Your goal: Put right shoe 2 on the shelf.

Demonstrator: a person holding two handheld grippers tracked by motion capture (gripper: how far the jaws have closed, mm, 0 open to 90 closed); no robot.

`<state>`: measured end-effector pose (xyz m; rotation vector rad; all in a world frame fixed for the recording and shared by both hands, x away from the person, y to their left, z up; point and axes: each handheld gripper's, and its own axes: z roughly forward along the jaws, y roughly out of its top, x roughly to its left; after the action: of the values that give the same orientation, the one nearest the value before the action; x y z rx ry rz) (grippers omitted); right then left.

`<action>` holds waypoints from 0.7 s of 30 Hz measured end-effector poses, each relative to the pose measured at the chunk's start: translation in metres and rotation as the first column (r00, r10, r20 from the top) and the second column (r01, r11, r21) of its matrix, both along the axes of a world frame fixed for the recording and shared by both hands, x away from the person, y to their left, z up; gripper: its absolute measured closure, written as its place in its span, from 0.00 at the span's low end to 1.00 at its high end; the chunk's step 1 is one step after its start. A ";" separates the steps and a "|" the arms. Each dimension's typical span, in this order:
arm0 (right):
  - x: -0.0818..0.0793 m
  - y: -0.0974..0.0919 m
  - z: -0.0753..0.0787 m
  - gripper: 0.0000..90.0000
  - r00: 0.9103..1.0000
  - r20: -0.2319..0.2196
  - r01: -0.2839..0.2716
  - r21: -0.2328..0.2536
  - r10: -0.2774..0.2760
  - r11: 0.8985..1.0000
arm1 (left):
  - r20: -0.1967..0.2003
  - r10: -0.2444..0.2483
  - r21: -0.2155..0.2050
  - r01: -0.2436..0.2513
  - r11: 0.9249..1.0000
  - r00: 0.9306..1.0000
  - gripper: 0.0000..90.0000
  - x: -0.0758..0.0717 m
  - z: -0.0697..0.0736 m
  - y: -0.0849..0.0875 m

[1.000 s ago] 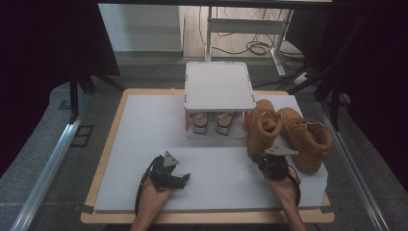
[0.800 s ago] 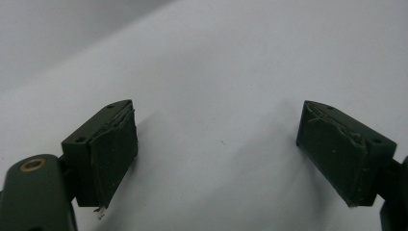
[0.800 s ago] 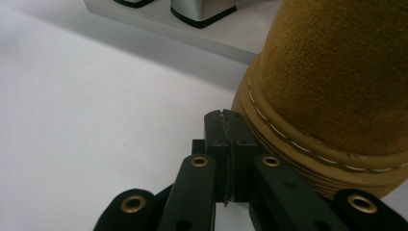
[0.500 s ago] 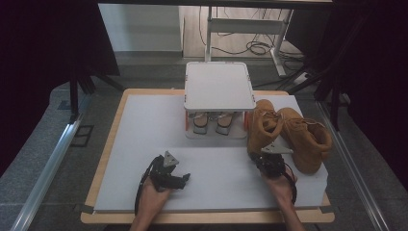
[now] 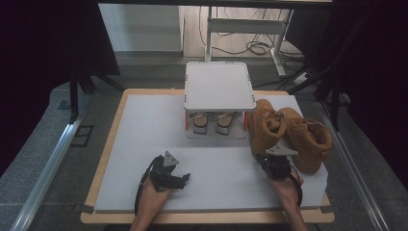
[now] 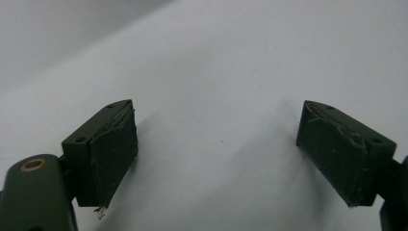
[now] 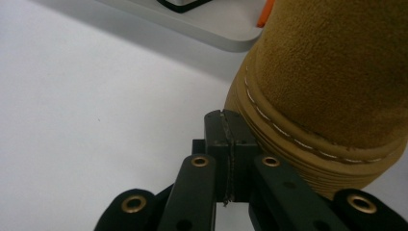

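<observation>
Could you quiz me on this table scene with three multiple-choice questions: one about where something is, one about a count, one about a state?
1. Where do the tan boots stand?
A. right of the white two-level stand
B. on top of it
C. at the table's left edge

2. How many tan boots are there?
A. one
B. two
C. four

3. How are the right gripper fingers?
A. wide apart
B. shut together, empty
C. clamped on a lace

Answers:
1 A, the high view shows them beside the stand.
2 B, a pair stands together.
3 B, the pads meet with nothing between.
</observation>
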<state>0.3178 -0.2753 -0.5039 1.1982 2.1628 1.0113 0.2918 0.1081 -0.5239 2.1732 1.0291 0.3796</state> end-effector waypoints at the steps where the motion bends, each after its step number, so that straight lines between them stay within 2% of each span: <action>1: -0.001 -0.003 0.000 1.00 1.000 -0.001 0.002 -0.003 -0.002 1.000 | 0.000 0.000 0.000 0.000 1.000 1.000 0.16 0.000 0.000 0.000; 11: -0.003 -0.013 0.001 1.00 1.000 -0.005 0.016 -0.013 -0.016 1.000 | 0.001 0.000 0.000 0.000 1.000 1.000 0.16 0.000 0.000 0.000; 16: -0.005 -0.011 0.000 1.00 1.000 0.001 0.025 -0.023 -0.025 0.999 | 0.001 0.000 0.000 0.000 1.000 1.000 0.16 0.000 0.000 0.000; 19: -0.005 -0.012 0.000 1.00 1.000 -0.006 0.018 0.002 -0.018 1.000 | 0.001 0.000 0.000 0.000 1.000 1.000 0.16 0.000 0.000 0.000; 21: -0.007 -0.015 0.000 0.98 1.000 -0.006 0.002 0.040 -0.002 0.999 | 0.001 0.000 0.000 0.000 1.000 1.000 0.16 0.000 0.000 0.000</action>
<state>0.3107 -0.2900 -0.5040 1.2233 2.1549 1.0557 0.2917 0.1081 -0.5239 2.1730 1.0287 0.3806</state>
